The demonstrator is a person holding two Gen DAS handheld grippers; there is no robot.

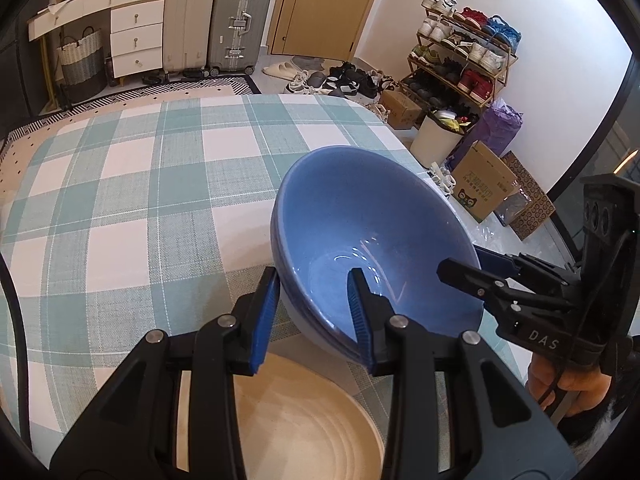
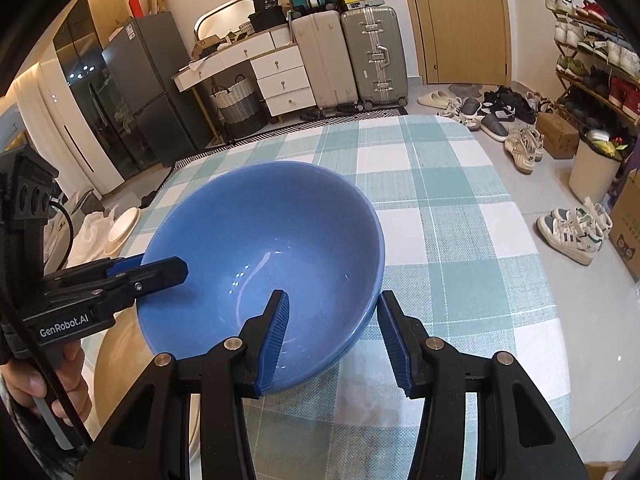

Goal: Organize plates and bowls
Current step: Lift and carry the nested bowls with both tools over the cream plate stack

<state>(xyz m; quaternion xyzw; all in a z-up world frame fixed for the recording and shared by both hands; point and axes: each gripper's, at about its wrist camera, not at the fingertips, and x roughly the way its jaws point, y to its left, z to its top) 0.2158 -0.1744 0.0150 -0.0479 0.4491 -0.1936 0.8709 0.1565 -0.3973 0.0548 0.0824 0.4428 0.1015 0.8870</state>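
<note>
Here both grippers straddle the stacked blue bowls' rim: left gripper pinching it, right gripper wider, contact unclear; cream plate below left fingers.

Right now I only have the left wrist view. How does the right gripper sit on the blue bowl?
Observer: The right gripper straddles the blue bowl at its near rim, one finger inside and one outside.
Operator: Clamped?
Observer: Cannot tell. Lower down, tablecloth shows between the outer finger and the bowl wall.
Operator: Any dishes outside my view?
Observer: A white dish lies beyond the table's left edge, on a white bag.
</note>
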